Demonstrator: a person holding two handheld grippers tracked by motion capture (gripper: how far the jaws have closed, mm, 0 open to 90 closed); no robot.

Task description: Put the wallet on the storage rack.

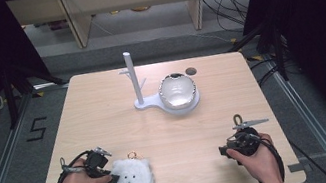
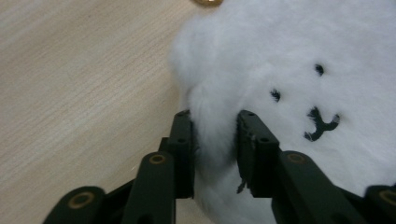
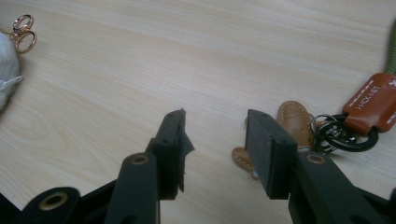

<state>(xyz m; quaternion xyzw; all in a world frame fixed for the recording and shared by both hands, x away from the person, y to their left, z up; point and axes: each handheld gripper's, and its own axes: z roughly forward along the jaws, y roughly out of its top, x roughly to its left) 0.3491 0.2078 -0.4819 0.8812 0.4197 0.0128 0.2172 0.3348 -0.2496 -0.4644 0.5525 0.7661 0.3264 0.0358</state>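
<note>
2 grippers worked at the near edge of a light wooden table (image 1: pixel 103 107), the largest thing in view. Towards its far side stood a white stand (image 1: pixel 134 78) with an upright post, and a shiny silver bowl (image 1: pixel 177 90) sat on the stand's round base.

At the near left lay a fluffy white bear-face plush (image 1: pixel 129 180), flat on the table with its stitched face up and a small gold ring (image 1: pixel 132 155) at its far edge. The left gripper (image 2: pixel 215 140) had its jaws pinched on a tuft at the plush's edge, fur bulging between the pads.

At the near right, the right gripper (image 3: pixel 215 149) hovered low over bare wood, its jaws standing apart with nothing between them. Just beside its right jaw lay a brown leather keychain (image 3: pixel 292 119) with dark metal rings (image 3: pixel 338 135) and an orange-brown tag (image 3: pixel 373 105).
</note>
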